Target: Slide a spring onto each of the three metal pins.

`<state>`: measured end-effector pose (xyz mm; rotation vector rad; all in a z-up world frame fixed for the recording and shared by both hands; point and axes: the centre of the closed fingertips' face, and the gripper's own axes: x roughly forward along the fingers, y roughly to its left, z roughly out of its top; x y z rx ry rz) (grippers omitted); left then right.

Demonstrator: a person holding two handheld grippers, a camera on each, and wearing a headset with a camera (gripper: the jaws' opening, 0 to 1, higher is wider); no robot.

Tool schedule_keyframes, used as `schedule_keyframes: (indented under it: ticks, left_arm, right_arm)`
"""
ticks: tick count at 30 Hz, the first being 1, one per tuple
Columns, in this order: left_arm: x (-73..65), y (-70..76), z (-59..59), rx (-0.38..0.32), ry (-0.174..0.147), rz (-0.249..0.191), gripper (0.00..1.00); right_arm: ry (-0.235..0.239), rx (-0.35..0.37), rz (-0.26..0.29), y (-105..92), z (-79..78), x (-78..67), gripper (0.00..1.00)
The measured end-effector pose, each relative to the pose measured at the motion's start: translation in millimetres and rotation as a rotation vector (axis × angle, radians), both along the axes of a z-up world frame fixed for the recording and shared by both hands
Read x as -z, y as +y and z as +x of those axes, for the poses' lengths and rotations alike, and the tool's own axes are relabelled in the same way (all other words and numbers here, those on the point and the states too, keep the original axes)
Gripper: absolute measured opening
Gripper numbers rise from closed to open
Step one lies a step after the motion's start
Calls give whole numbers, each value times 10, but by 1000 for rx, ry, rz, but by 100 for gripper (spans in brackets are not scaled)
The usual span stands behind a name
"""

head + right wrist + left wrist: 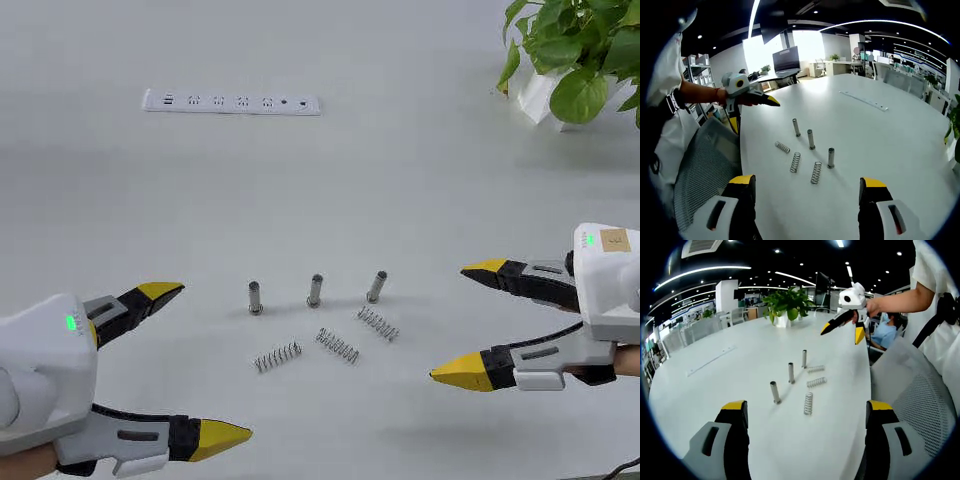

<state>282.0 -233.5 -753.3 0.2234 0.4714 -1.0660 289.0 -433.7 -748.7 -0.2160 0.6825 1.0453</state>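
At the left edge of the head view, the left hand-held gripper (215,360) hovers above the white desk (420,190), released, with its yellow-tipped jaws spread wide and nothing between them. Far back on the desk, toward the left, lies a white power strip (232,102). In the middle of the desk three short metal pins stand upright and bare in a row, well spaced from one another: the left pin (255,297), the middle pin (315,290) and the right pin (376,286). Just in front of them three coil springs lie flat on the desk, none of them on a pin. The left spring (277,356) lies nearest the person, the middle spring (337,345) is just beside it, and the right spring (378,323) lies close below the right pin. To the right of the group, the right hand-held gripper (447,322) is held above the desk, likewise released, its jaws wide apart and empty. A green potted plant (575,50) in a white pot stands at the far right corner. In each gripper view that gripper's own jaws stand apart, with the pins and springs ahead of them.
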Motion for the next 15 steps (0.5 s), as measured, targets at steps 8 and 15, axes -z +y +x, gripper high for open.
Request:
schedule_keyframes:
  ticks: [8, 15]
  left_arm:
    - [91, -12, 24, 8, 14, 59, 91]
    - [249, -63, -4, 7, 93, 129, 77]
  right_arm:
    - [-6, -5, 19, -61, -94, 84, 92]
    - [-4, 5, 34, -79, -130, 117, 91]
